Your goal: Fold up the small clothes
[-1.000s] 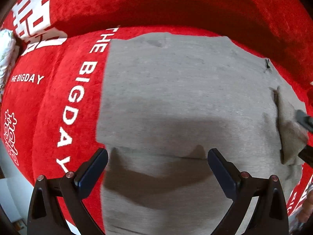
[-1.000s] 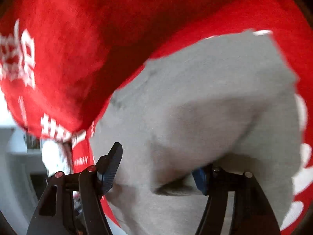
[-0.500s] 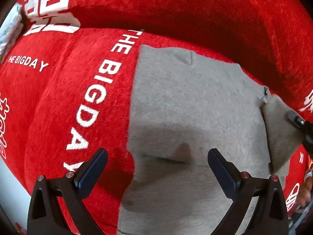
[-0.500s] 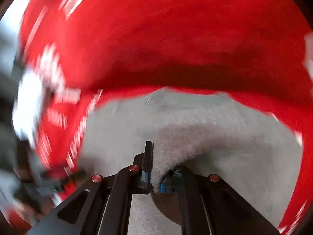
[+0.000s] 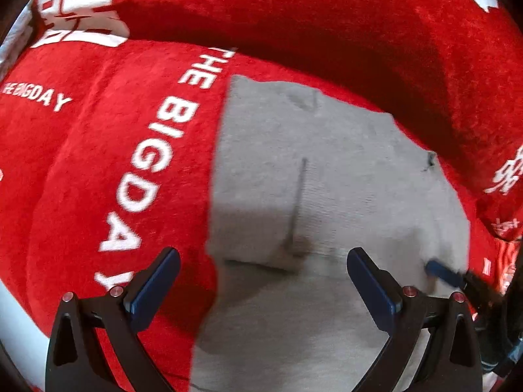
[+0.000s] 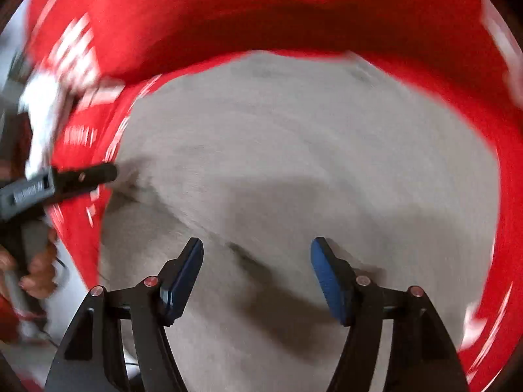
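A grey knit garment (image 5: 343,196) lies flat on a red plush sofa seat; it fills the right wrist view (image 6: 294,163). A folded edge runs across it just ahead of my fingers. My left gripper (image 5: 261,281) is open and empty above the garment's near left part. My right gripper (image 6: 256,274) is open and empty over the garment. Its blue fingertip (image 5: 441,272) shows at the garment's right edge in the left wrist view. The left gripper's finger (image 6: 81,176) shows at the garment's left edge in the right wrist view.
The red sofa cover (image 5: 98,179) carries white lettering "THE BIGDAY" left of the garment. The red backrest (image 5: 327,32) rises behind it. A hand (image 6: 36,261) holds the left gripper's handle. The sofa's front edge and pale floor (image 5: 16,326) lie at lower left.
My right gripper was shut on the garment's right flap half a second ago. It has let go and opened. The flap now lies folded flat. My left gripper has drifted left.
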`<action>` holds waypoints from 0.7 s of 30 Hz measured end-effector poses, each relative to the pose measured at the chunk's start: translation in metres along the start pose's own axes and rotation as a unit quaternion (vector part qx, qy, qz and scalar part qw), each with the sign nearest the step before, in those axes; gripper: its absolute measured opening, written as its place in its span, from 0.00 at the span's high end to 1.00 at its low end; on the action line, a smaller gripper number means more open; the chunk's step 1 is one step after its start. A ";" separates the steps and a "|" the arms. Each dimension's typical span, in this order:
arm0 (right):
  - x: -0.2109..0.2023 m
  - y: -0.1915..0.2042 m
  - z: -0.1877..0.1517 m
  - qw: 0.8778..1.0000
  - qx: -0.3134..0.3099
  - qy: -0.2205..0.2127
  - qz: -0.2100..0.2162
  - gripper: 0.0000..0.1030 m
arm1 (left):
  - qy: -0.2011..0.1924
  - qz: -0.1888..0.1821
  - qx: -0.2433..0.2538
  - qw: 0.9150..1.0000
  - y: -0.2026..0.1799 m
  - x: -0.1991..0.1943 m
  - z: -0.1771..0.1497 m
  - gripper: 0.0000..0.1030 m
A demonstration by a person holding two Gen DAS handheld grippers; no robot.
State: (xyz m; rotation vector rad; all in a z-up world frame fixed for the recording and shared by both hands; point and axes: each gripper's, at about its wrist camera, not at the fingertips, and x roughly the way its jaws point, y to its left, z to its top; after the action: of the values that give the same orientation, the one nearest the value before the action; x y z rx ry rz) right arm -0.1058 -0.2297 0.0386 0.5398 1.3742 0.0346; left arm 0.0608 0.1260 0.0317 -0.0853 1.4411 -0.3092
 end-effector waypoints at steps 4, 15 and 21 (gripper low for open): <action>-0.024 -0.092 -0.033 0.973 0.218 -0.019 0.074 0.30 | 0.013 -0.029 0.003 0.999 -0.016 0.009 0.008 0.01; -0.039 -0.163 -0.046 0.908 0.378 -0.099 0.150 0.94 | 0.013 0.017 0.019 1.000 -0.037 0.021 0.011 0.01; -0.055 -0.178 -0.042 0.948 0.291 -0.093 0.092 0.94 | 0.005 0.044 0.040 0.998 -0.043 0.017 0.003 0.01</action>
State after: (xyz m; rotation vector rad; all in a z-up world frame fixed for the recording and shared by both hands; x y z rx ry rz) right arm -0.2078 -0.3896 0.0167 1.1372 1.1351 -0.2738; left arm 0.0587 0.0803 0.0266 0.0452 1.4361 -0.2949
